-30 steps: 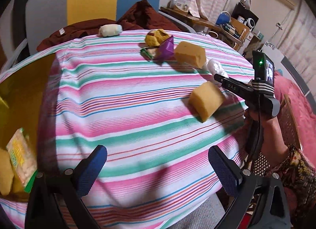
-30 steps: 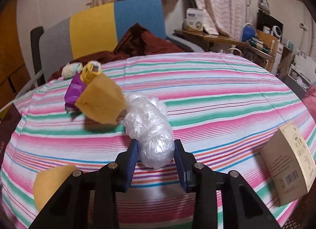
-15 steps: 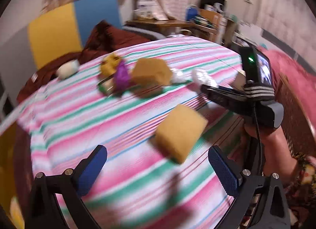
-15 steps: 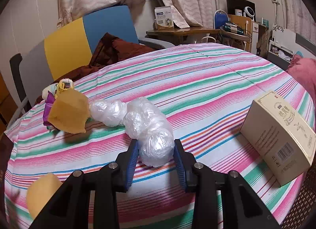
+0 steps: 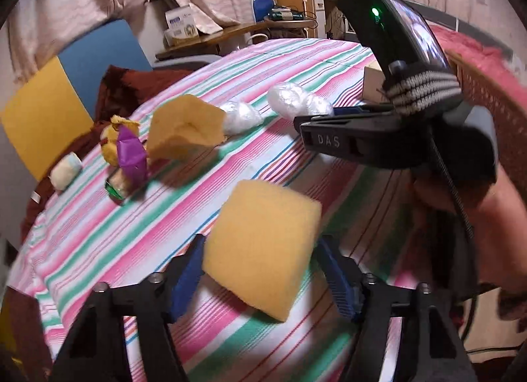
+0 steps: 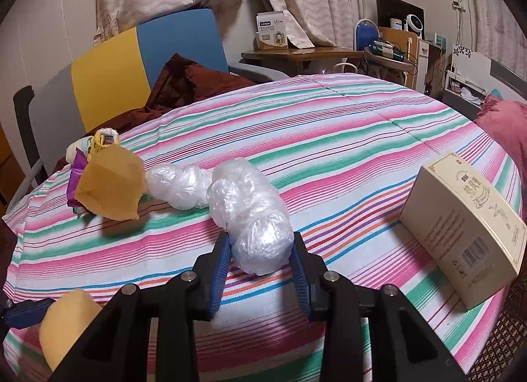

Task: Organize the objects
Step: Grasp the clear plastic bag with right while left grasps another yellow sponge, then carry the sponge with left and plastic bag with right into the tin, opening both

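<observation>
A yellow sponge [image 5: 260, 250] lies on the striped tablecloth [image 5: 98, 243] between the blue pads of my left gripper [image 5: 260, 279]. Its jaws are closing. The left pad sits at the sponge's edge, and a narrow gap shows on the right side. My right gripper [image 6: 260, 260] is shut on one end of a crumpled clear plastic bundle [image 6: 253, 217]. The bundle trails left toward a second yellow sponge [image 6: 110, 187]. The near sponge [image 6: 69, 326] also shows at the lower left of the right wrist view.
A purple wrapper [image 5: 130, 151], a yellow mesh item [image 5: 113, 138], a green packet [image 5: 117, 186] and a white roll [image 5: 66, 167] cluster at the far left. A cardboard box [image 6: 461, 233] stands at the table's right edge. A blue-and-yellow chair [image 6: 141, 62] with maroon cloth [image 6: 191, 82] is behind.
My left gripper has moved in over the near sponge and rolled. Its wide-open jaws have narrowed around the sponge. The right gripper has stayed shut on the plastic bundle.
</observation>
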The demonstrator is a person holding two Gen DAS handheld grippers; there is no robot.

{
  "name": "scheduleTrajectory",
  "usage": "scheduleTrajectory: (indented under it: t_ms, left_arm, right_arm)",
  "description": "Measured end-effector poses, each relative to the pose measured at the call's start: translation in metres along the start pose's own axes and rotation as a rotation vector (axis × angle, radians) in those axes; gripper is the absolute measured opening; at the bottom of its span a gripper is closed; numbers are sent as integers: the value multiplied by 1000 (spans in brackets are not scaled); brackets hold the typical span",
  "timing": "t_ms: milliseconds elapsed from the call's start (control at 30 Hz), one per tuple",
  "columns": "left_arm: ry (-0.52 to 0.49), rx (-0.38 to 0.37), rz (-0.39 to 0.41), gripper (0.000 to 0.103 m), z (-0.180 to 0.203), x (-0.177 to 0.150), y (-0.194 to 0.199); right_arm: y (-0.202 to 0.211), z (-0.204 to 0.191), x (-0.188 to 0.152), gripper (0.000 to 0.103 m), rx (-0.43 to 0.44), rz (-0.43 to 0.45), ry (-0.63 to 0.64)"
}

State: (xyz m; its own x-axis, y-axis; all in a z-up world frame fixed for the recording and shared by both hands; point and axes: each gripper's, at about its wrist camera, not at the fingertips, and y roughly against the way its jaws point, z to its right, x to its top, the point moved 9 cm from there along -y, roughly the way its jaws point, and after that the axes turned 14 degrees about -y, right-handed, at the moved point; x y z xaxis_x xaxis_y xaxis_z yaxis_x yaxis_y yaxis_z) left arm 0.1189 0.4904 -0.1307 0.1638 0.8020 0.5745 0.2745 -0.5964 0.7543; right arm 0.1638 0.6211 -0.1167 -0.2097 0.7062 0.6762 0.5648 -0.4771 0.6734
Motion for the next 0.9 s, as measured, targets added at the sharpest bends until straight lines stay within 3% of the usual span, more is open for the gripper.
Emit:
scheduleTrajectory:
  t_ms: [200,567,900]
  left_arm:
    - [134,-38,45,60,-12,-9,9]
    - [314,-28,69,59,-24,-45,44]
    - [488,93,118,59,-81,-89,107]
  right_arm:
    - [0,0,0,35,-8,3,7]
    - [0,-1,-1,35,-32,10,21]
    - [2,-1,-1,35,-58,26,34]
